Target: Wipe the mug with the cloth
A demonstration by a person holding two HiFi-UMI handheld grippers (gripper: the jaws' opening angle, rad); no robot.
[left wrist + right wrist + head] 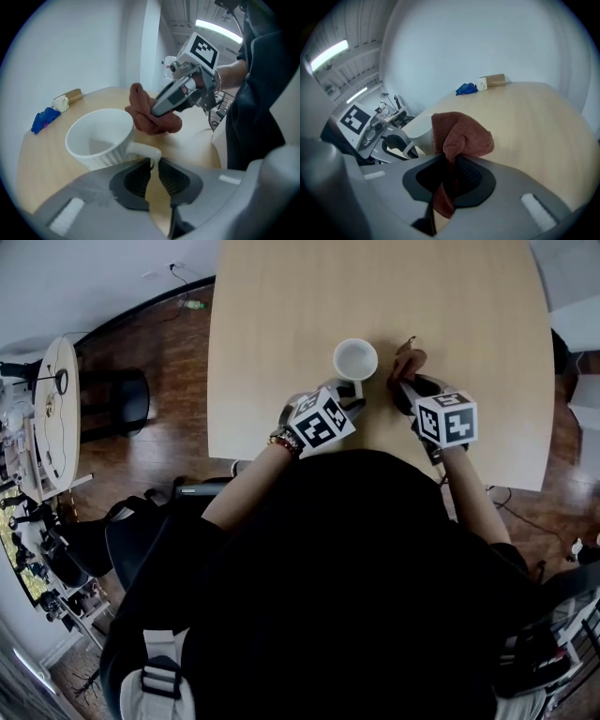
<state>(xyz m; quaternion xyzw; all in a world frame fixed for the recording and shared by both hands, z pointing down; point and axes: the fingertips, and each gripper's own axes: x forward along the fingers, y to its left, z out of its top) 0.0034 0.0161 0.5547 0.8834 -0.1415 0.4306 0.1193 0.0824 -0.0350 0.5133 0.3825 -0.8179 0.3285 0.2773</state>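
Observation:
A white ribbed mug (355, 359) stands upright and empty on the wooden table (281, 315). In the left gripper view the mug (101, 138) is just ahead of my left gripper (153, 161), whose jaws are shut on the lower end of its handle (143, 151). My right gripper (451, 161) is shut on a rust-brown cloth (461, 133), which bunches above the jaws. The cloth (152, 119) hangs beside the mug's rim on its right, touching or nearly so. From the head view the left gripper (349, 397) and the right gripper (410, 388) flank the mug's near side.
A crumpled blue thing (44, 119) and a small cream-and-brown item (68, 99) lie at the table's far edge. The near table edge runs just under my forearms. A black chair (117, 399) stands on the wood floor to the left of the table.

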